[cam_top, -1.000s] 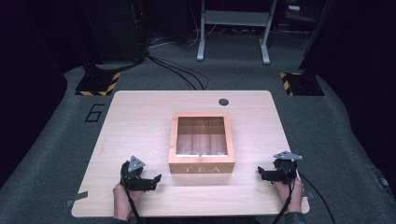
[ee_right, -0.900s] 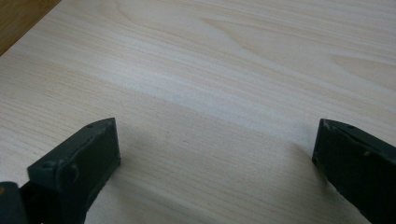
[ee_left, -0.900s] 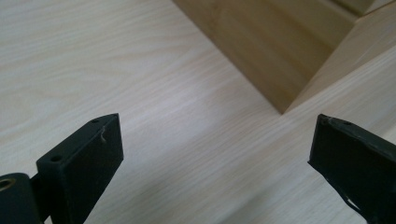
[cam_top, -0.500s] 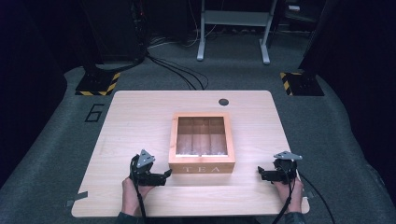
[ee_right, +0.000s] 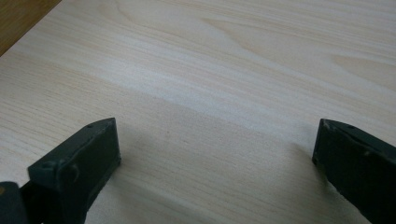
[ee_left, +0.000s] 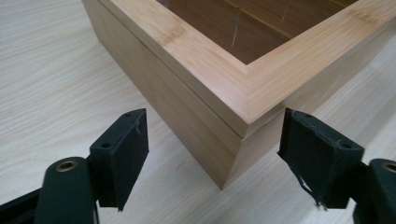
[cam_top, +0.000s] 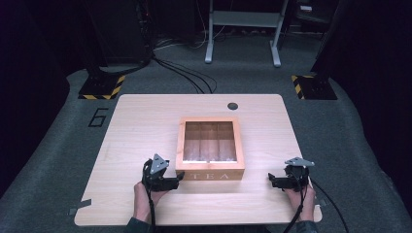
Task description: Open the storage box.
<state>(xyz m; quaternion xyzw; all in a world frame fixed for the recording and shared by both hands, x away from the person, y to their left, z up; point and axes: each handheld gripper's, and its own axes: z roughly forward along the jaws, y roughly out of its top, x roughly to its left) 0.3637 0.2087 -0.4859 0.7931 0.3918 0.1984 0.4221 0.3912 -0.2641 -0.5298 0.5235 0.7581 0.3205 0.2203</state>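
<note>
While both hands rest low on the near edge of the table [cam_top: 136, 121], one wooden tea box [cam_top: 210, 148] sits at the middle, its lid shut, "TEA" lettered on the near side. Through the lid's window, three compartments show. One dark round cap [cam_top: 232, 106] lies beyond it near the far edge. The left gripper [cam_top: 179, 178] has its jaws spread wide, just off the box's near left corner, framing that corner in the left gripper view. The right gripper [cam_top: 271, 180] hovers well apart from the box, jaws open over bare wood.
</note>
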